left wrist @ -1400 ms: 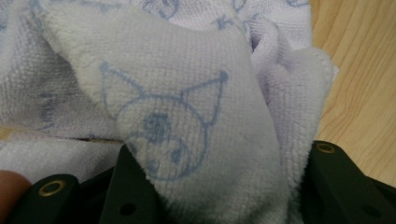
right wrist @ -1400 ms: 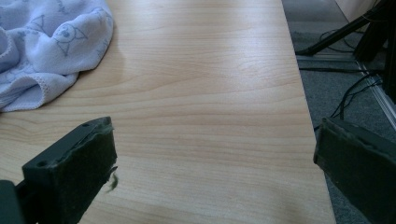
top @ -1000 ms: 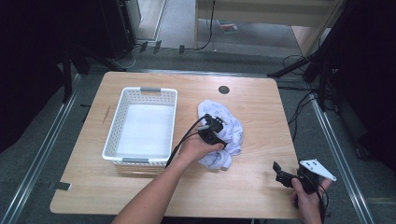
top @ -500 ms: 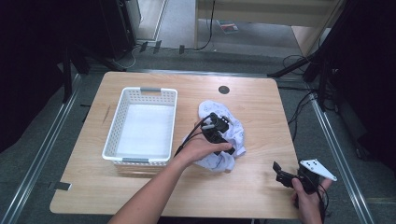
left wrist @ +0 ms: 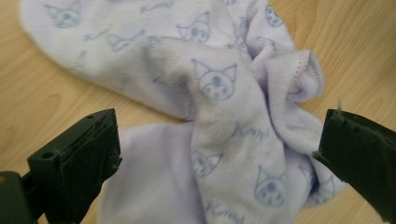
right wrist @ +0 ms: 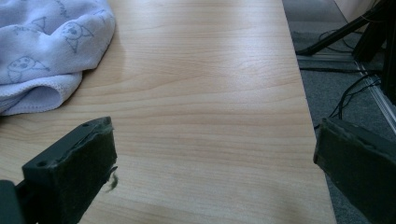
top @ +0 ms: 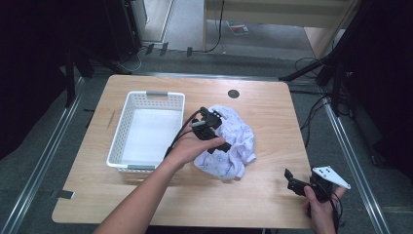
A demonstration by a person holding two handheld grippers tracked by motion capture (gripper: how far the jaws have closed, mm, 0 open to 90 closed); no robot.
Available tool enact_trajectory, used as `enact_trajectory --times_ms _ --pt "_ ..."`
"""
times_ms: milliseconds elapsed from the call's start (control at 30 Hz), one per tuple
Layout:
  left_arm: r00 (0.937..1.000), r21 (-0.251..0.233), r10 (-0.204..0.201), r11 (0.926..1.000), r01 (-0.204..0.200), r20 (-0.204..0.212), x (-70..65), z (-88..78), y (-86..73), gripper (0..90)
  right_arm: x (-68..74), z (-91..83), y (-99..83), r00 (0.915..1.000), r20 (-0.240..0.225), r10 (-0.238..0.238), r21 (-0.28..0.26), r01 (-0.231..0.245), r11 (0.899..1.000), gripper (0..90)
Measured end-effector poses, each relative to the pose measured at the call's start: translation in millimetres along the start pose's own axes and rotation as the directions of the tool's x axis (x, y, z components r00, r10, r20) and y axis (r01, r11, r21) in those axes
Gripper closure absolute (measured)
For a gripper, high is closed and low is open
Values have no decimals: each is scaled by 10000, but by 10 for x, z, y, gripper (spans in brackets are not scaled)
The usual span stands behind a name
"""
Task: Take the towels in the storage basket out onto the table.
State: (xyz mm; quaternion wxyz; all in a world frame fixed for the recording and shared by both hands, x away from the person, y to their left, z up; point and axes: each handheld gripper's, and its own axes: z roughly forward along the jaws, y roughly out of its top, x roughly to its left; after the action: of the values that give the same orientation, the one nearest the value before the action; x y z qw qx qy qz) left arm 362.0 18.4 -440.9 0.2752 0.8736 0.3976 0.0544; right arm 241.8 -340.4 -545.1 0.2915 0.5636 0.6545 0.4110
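1. Left gripper (top: 210, 127) over crumpled cloth (top: 229, 146) mid-table (top: 272, 117), jaws wide either side of a raised fold (left wrist: 224, 116).
2. Right gripper (top: 298, 184) near table's front right corner, jaws wide above bare wood, well apart from cloth.
3. White basket (top: 127, 127) just left of cloth.

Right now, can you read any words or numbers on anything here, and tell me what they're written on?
"Kuromi" (my best reading; the letters are soft and partly folded): printed in blue script on the pale cloth, beside the little cat-like faces.
A second word lower on the cloth, at the picture's bottom edge: cut off, too little to read.
Basket, table and the left gripper: no words or numbers that I can see.
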Motion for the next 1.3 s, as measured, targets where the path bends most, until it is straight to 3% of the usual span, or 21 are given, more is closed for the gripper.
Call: enact_trajectory --times_ms 200,300,400,500,867,900,933,967,1067,1100,1133,1167,1200,1233,1267,1300 --pt "9995 -338 -214 9992 205 -246 136 -261 -108 0 3 3 0 10000 19 -16 -12 16 10000 0" --pt "9982 -684 -467 9967 441 -375 284 -465 -219 0 5 4 -1 10000 35 -34 -17 34 10000 0" --pt "9968 -795 -590 9953 546 -539 368 -561 -279 0 7 5 -1 10000 49 -31 -9 31 10000 0" --pt "9928 -1039 -928 9910 847 -752 530 -719 -416 0 9 6 0 10000 63 -54 -1 54 10000 0" --pt "9796 -1566 -1636 9770 1445 -1165 871 -1059 -802 0 13 7 0 9999 116 -46 27 46 10000 0" --pt "9754 -1717 -1830 9720 1606 -1233 930 -1123 -891 0 16 7 -1 9999 123 -41 40 40 10000 0" --pt "9754 -1717 -1830 9720 1606 -1233 930 -1123 -891 0 16 7 -1 9999 123 -41 40 40 10000 0" --pt "9692 -1835 -2041 9668 1776 -1378 997 -1191 -998 0 17 8 0 9999 141 -49 41 48 10000 0" --pt "9628 -2022 -2273 9596 1958 -1464 1078 -1269 -1143 0 18 8 0 9999 154 -52 36 52 10000 0" --pt "9594 -2135 -2448 9536 2122 -1398 1109 -1298 -1199 0 19 8 -1 9999 157 -54 38 53 10000 0" --pt "9594 -2135 -2448 9536 2122 -1398 1109 -1298 -1199 0 19 8 -1 9999 157 -54 38 53 10000 0" --pt "9519 -2356 -2706 9436 2326 -1439 1160 -1344 -1316 0 20 8 -1 9998 172 -71 38 70 10000 0" --pt "9519 -2356 -2706 9436 2326 -1439 1160 -1344 -1316 0 20 8 -1 9998 172 -71 38 70 10000 0" --pt "9441 -2588 -2871 9356 2401 -1619 1208 -1387 -1435 0 20 9 -1 9998 175 -80 29 80 10000 0" --pt "9441 -2588 -2871 9356 2401 -1619 1208 -1387 -1435 0 20 9 -1 9998 183 -82 31 81 10000 0" --pt "9367 -2809 -3107 9244 2581 -1617 1257 -1438 -1553 0 21 9 -2 9998 185 -82 33 82 10000 0"
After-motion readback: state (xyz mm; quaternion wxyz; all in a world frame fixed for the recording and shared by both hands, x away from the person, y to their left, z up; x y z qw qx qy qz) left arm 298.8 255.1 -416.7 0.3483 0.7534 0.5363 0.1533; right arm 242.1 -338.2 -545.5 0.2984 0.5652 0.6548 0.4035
